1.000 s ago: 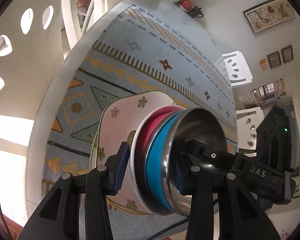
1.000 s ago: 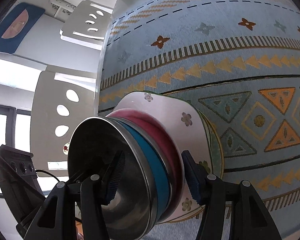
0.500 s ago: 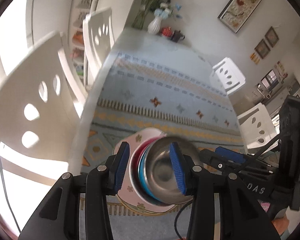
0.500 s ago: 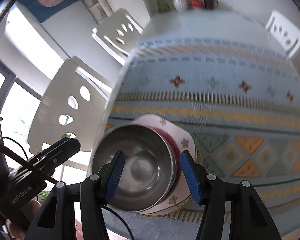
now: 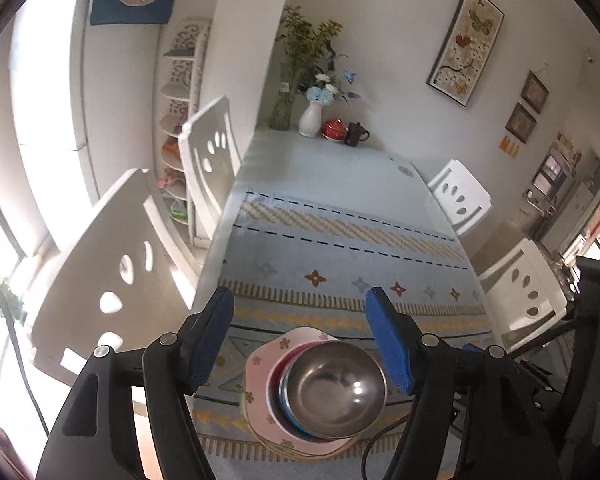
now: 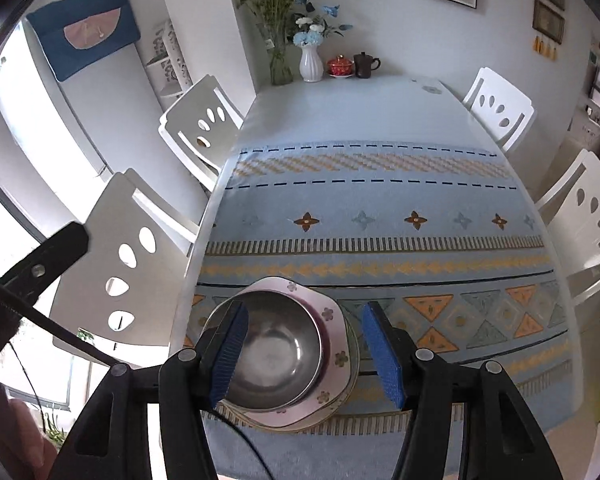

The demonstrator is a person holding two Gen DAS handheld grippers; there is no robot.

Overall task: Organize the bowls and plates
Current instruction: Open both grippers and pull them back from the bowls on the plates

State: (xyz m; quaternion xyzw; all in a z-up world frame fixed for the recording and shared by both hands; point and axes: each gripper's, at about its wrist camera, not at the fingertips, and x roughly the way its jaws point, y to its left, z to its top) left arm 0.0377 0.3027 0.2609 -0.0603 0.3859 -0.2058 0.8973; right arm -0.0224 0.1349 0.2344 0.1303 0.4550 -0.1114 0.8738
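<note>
A stack stands on the blue patterned tablecloth (image 5: 340,248) near the front left edge: a pink floral plate (image 5: 260,368) at the bottom, red and blue bowls, and a steel bowl (image 5: 336,392) on top. My left gripper (image 5: 302,336) hangs well above the stack. Its jaws are opening, with nothing between the blue pads. In the right wrist view the steel bowl (image 6: 276,352) and the plate (image 6: 332,320) lie below my right gripper (image 6: 306,312). That gripper is open and holds nothing.
White chairs (image 5: 112,280) (image 6: 500,104) line both long sides of the table. At the far end stand a white vase (image 6: 311,64) with flowers, a red teapot (image 6: 340,67) and a dark mug (image 6: 364,65). A black cable (image 6: 244,440) runs by the stack.
Both grippers have risen away from the stack, which stays on the cloth and now looks small below them. The left jaws stand wider than before.
</note>
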